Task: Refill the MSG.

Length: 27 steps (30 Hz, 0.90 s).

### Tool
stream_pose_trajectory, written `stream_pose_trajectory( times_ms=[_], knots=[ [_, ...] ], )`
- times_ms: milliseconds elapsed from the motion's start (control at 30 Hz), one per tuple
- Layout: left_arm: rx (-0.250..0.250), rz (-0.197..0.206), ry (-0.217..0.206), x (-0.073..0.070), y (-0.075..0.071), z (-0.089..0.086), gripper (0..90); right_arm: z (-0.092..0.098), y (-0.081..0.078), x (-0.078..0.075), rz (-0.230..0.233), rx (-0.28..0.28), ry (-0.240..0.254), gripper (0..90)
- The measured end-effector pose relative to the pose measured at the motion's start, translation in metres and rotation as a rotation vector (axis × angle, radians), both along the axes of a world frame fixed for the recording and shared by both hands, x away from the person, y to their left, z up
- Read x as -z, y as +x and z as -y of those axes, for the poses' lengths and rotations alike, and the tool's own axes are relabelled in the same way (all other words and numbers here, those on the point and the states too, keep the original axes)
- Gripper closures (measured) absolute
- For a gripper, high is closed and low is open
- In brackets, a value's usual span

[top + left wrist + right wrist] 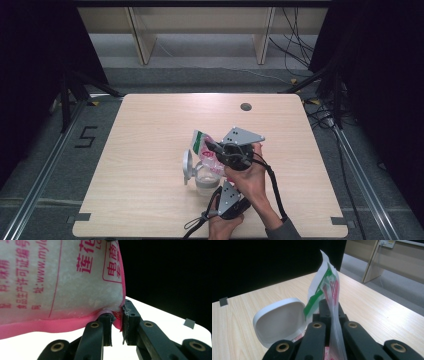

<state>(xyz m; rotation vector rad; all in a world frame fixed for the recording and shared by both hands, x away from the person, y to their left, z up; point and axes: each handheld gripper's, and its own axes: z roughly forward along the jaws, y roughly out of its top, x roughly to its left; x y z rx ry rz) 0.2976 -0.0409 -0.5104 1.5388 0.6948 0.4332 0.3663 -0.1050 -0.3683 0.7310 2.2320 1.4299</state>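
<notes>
Tilting from about five o'clock up toward eleven o'clock in the high view, the bag (204,148) is held lengthwise above a clear container (205,181), near the middle of the tabletop (150,150). Its open, green-printed end is pointed toward eleven o'clock. The bag's pink bottom seam is pinched by the left tongs (116,323), which are closed on it from below at six o'clock. The bag's upper side is clamped by the fully closed right tongs (331,315). A white lid (278,322) is seen hinged open at nine o'clock of the container.
</notes>
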Motion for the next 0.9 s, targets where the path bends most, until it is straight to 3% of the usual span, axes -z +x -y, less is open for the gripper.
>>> stream_pose_trajectory(
  times_ms=[200, 367, 433, 500, 633, 767, 900],
  knots=[
    [0.005, -0.005, -0.005, 0.0000, 0.0006, 0.0005, 79.3, -0.0003, 0.0000, 0.0001, -0.012, 0.001, -0.004, 90.0],
    [0.006, -0.003, -0.015, -0.0003, 0.0006, 0.0015, 79.3, -0.0006, 0.0007, -0.0001, 0.028, 0.007, -0.011, 90.0],
    [0.006, -0.003, -0.015, -0.0002, 0.0009, 0.0017, 79.3, -0.0018, -0.0014, 0.0008, -0.015, 0.011, 0.000, 90.0],
    [0.008, 0.000, -0.015, -0.0004, 0.0006, 0.0015, 79.4, -0.0011, 0.0003, 0.0001, 0.016, 0.008, -0.006, 90.0],
    [0.006, -0.005, -0.015, -0.0003, 0.0009, 0.0025, 79.3, 0.0003, 0.0008, -0.0002, 0.004, 0.003, -0.013, 90.0],
    [0.006, -0.006, -0.016, -0.0003, 0.0010, 0.0028, 79.3, 0.0001, 0.0024, 0.0012, 0.025, 0.014, -0.002, 90.0],
    [0.005, -0.002, -0.012, -0.0005, 0.0007, 0.0025, 79.2, 0.0002, 0.0012, -0.0001, 0.004, 0.005, -0.016, 90.0]
  ],
)
